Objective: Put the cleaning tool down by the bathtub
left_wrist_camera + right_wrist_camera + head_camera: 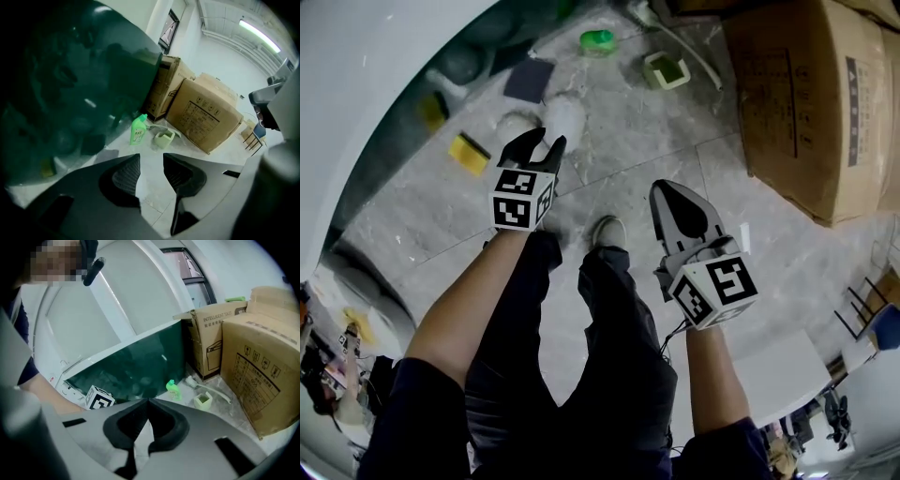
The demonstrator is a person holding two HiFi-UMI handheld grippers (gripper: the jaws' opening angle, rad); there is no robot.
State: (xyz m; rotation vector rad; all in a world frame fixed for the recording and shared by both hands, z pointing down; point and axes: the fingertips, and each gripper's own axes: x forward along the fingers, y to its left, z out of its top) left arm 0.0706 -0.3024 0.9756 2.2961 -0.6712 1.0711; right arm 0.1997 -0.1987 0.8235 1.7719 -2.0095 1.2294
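Note:
A yellow sponge (469,153) lies flat on the marble floor against the dark green side of the white bathtub (356,84). My left gripper (546,147) hangs above the floor to the right of it, open, with nothing between its fingers (125,176). Past them the left gripper view shows the tub's green side (70,75). My right gripper (660,190) hovers further right over the floor, shut and holding nothing; its pads (140,418) meet at the tips. A second yellow and black sponge (433,110) lies further along the tub.
A green bottle (598,40), a green-and-white holder cup (666,70) and a white-handled brush (208,390) stand near big cardboard boxes (816,94). A dark pad (530,80) lies on the floor. The person's legs and white shoe (607,230) are below me.

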